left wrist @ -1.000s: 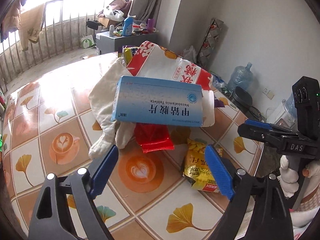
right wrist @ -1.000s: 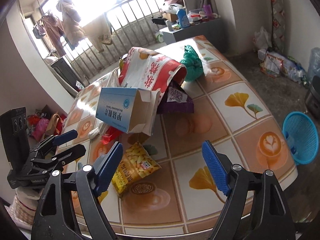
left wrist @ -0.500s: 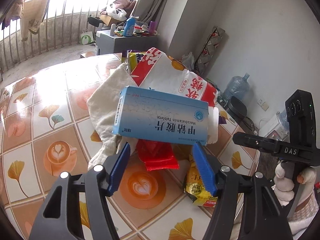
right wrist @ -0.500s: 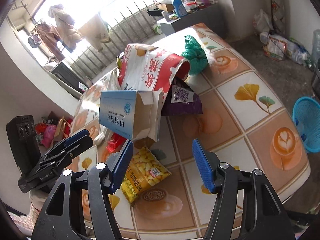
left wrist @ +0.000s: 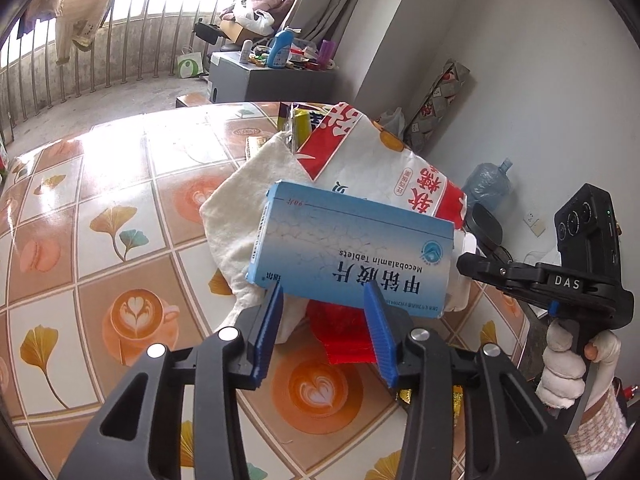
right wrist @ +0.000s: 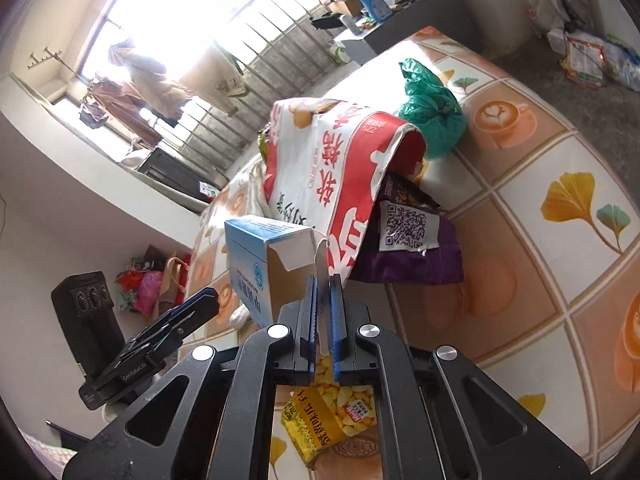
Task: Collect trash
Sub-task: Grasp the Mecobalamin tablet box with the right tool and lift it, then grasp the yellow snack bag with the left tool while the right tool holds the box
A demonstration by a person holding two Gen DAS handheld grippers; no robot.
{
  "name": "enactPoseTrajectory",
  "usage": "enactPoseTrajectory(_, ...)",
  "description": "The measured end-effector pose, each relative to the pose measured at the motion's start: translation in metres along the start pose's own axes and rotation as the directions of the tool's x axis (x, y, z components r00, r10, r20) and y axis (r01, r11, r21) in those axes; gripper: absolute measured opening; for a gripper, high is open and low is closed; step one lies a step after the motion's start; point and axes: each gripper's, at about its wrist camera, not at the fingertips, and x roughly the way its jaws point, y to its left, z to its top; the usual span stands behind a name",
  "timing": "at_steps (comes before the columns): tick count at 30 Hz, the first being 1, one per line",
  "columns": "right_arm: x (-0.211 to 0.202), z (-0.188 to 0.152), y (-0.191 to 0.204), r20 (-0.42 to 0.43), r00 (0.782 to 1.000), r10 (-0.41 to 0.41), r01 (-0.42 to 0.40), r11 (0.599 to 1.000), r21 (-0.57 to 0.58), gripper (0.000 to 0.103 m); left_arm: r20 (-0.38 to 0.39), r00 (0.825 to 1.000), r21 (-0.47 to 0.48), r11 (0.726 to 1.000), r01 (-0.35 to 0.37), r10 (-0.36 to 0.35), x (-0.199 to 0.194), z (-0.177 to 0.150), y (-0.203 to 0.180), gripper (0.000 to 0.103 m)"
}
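A blue medicine box (left wrist: 352, 248) lies atop a trash pile on the tiled table (left wrist: 100, 216); it also shows in the right wrist view (right wrist: 256, 264) with its end flap open. My left gripper (left wrist: 326, 336) is half open just in front of the box's lower edge, above a red wrapper (left wrist: 344, 332). My right gripper (right wrist: 323, 316) is shut on the box's white end flap (right wrist: 322, 252). A red-and-white bag (right wrist: 332, 168), a purple packet (right wrist: 408, 252), a green bag (right wrist: 432, 108) and a yellow snack packet (right wrist: 332, 420) lie around.
A white cloth (left wrist: 256, 196) lies under the box. The red-and-white bag (left wrist: 380, 160) rises behind it. A grey cabinet with bottles (left wrist: 264, 76) stands beyond the table. A water jug (left wrist: 488, 184) sits on the floor at the right.
Both grippers moved in toward the blue box. The right jaws closed from wide open onto the box's end flap. The left jaws narrowed.
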Motion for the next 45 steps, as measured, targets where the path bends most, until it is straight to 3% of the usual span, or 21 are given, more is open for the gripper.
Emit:
enactPoseTrajectory(3, -0.025, -0.003, 0.003, 0.035, 0.997, 0.066, -0.066, 0.998, -0.001, 0.0, 0.015, 1.0, 0.013, 1.0, 0.012, -0.012, -0.007, 0.001, -0.004, 0.04)
enactPoseTrajectory(9, -0.092, -0.019, -0.009, 0.134, 0.987, 0.085, -0.087, 0.996, 0.007, 0.0, 0.022, 0.997, 0.042, 0.997, 0.07, -0.071, -0.016, 0.004, -0.021, 0.04)
enactPoseTrajectory(15, -0.146, -0.061, -0.06, 0.192, 0.98, -0.05, 0.019, 0.986, 0.163, 0.0, -0.01, 0.989, 0.091, 0.985, 0.147, -0.146, -0.005, 0.001, -0.056, 0.04)
enactPoseTrajectory(18, -0.141, -0.085, -0.089, 0.12, 0.976, -0.182, 0.143, 0.949, 0.279, 0.0, -0.063, 0.981, 0.109, 0.976, 0.19, -0.184, 0.012, -0.004, -0.074, 0.04)
enactPoseTrajectory(20, -0.132, -0.098, -0.094, 0.059, 0.976, -0.21, 0.184, 0.938, 0.295, 0.005, -0.101, 0.974, 0.132, 0.967, 0.217, -0.205, 0.026, -0.01, -0.09, 0.04)
enactPoseTrajectory(22, -0.123, -0.105, -0.088, -0.002, 0.978, -0.21, 0.204, 0.945, 0.255, 0.009, -0.143, 0.967, 0.158, 0.96, 0.232, -0.211, 0.041, -0.016, -0.105, 0.039)
enactPoseTrajectory(25, -0.121, -0.105, -0.072, -0.053, 0.968, -0.245, 0.25, 0.959, 0.136, 0.036, -0.187, 0.962, 0.182, 0.955, 0.234, -0.2, 0.059, -0.021, -0.119, 0.038)
enactPoseTrajectory(26, -0.122, -0.101, -0.066, -0.045, 0.961, -0.273, 0.276, 0.957, 0.092, 0.047, -0.192, 0.961, 0.183, 0.955, 0.233, -0.197, 0.061, -0.022, -0.121, 0.037)
enactPoseTrajectory(30, -0.143, -0.088, -0.056, 0.034, 0.949, -0.313, 0.314, 0.949, -0.028, 0.061, -0.17, 0.966, 0.176, 0.958, 0.226, -0.197, 0.055, -0.019, -0.116, 0.037)
enactPoseTrajectory(35, -0.119, -0.069, -0.034, 0.051, 0.965, -0.258, 0.263, 0.939, -0.222, 0.074, -0.198, 0.965, 0.2, 0.957, 0.21, -0.171, 0.041, -0.022, -0.103, 0.038)
enactPoseTrajectory(38, -0.085, -0.064, -0.023, 0.005, 0.965, -0.262, 0.248, 0.908, -0.339, 0.079, -0.232, 0.964, 0.225, 0.957, 0.181, -0.128, 0.035, -0.03, -0.097, 0.057)
enactPoseTrajectory(42, -0.048, -0.063, -0.022, -0.092, 0.949, -0.301, 0.232, 0.867, -0.441, 0.08, -0.262, 0.961, 0.277, 0.948, 0.16, -0.085, 0.032, -0.042, -0.097, 0.07)
enactPoseTrajectory(45, -0.029, -0.064, -0.024, -0.136, 0.929, -0.343, 0.243, 0.845, -0.476, 0.081, -0.27, 0.963, 0.315, 0.944, 0.104, -0.016, 0.04, -0.053, -0.097, 0.07)
